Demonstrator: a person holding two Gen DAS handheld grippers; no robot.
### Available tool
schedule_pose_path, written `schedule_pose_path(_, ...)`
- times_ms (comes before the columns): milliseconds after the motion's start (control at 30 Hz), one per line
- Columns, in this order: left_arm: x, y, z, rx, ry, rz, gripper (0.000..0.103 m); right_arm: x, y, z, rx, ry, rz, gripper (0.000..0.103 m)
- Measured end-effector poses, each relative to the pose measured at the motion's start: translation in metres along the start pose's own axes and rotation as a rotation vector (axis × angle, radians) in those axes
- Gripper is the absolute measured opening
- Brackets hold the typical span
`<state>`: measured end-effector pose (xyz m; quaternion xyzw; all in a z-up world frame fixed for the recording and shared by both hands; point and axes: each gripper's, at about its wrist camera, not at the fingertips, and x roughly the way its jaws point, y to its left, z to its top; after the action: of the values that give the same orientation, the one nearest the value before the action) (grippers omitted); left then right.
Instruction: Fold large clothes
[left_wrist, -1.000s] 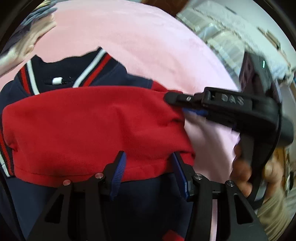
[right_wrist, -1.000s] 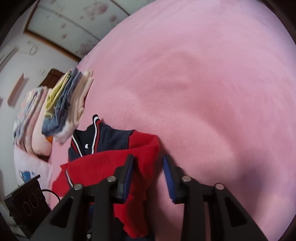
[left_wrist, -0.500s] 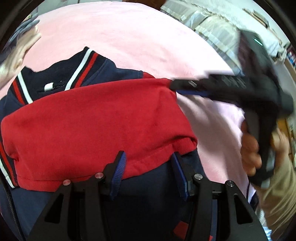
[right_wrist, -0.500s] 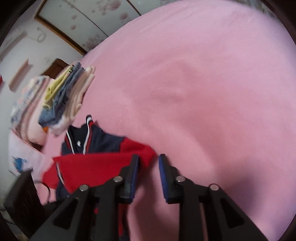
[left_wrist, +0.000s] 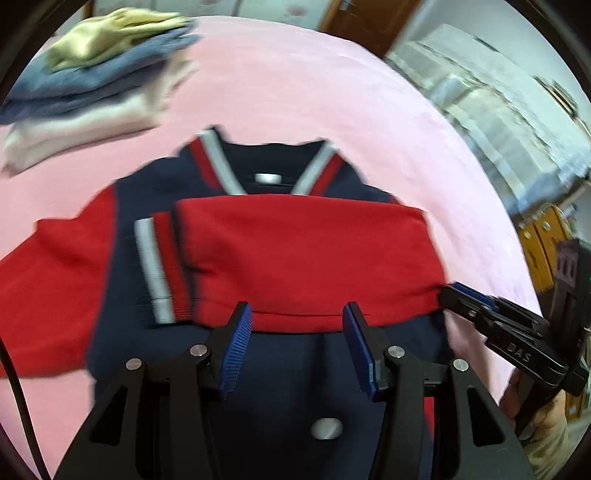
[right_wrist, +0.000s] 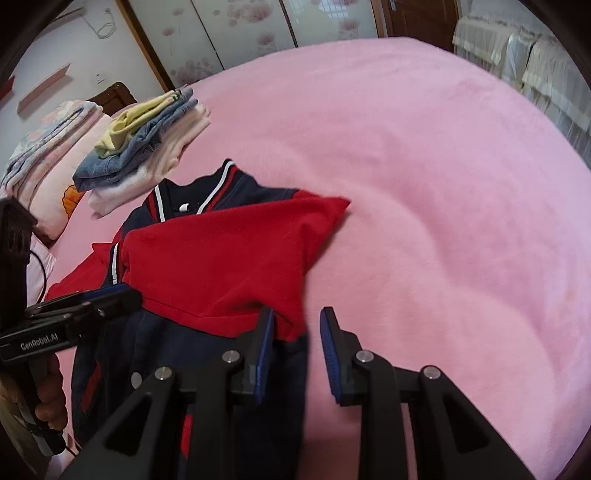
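My left gripper (left_wrist: 297, 326) and right gripper (right_wrist: 297, 330) both stand open over the jacket (left_wrist: 306, 254) (red sleeve folded across), gripping nothing.

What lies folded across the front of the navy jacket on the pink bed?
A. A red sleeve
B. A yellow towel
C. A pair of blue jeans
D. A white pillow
A. A red sleeve lies flat across the navy jacket just below its striped collar; the jeans and yellow piece sit apart in the folded stack near the head of the pink bed.
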<state>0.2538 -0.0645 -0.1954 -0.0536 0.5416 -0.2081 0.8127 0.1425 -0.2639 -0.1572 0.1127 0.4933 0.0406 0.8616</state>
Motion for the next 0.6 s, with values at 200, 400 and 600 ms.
schedule_pose_path(200,0.031,0.011,-0.012,-0.038,0.064,-0.019,0.042,0.018,-0.012,-0.017,0.061,0.044,-0.066,0.014)
schedule_pose_path(400,0.027,-0.002,-0.009,0.008,0.055,-0.010,0.042,-0.002,-0.018,-0.031,0.096,0.048,-0.079,0.014)
schedule_pose_path(600,0.002,-0.012,-0.011,0.004,-0.050,-0.030,0.044,-0.031,0.015,-0.001,0.018,-0.095,-0.039,0.014)
